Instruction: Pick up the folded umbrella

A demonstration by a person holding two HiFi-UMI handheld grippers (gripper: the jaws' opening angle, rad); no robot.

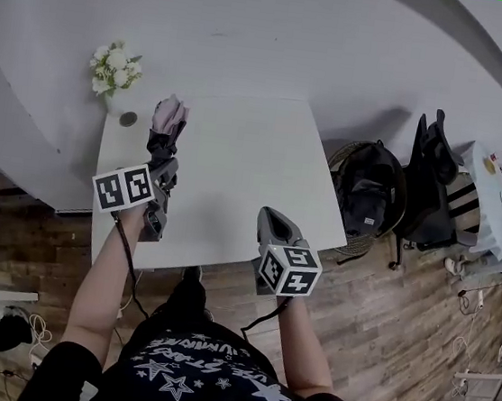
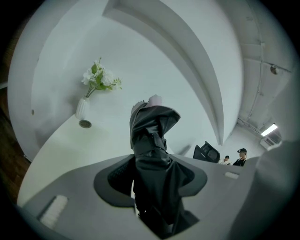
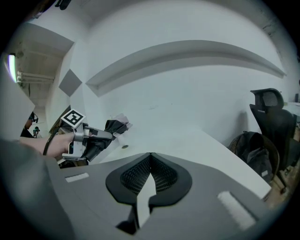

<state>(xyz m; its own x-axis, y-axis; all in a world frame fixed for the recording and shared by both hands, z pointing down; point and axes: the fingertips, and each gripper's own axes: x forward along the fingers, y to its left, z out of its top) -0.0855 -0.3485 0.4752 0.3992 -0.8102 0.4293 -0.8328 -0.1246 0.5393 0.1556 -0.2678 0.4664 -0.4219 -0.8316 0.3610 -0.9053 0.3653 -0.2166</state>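
Your left hand-held gripper (image 1: 162,162) pinches the folded black fabric umbrella (image 2: 152,140) by loose cloth; it could slip onto the white counter (image 1: 236,175). Your right hand-held gripper (image 3: 149,176) is closed, empty.

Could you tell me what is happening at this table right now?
A person stands at a white table with a gripper in each hand. The left gripper is shut on the folded umbrella and holds it above the table's left side, near a vase of flowers. The right gripper is shut and empty, hovering over the near edge.
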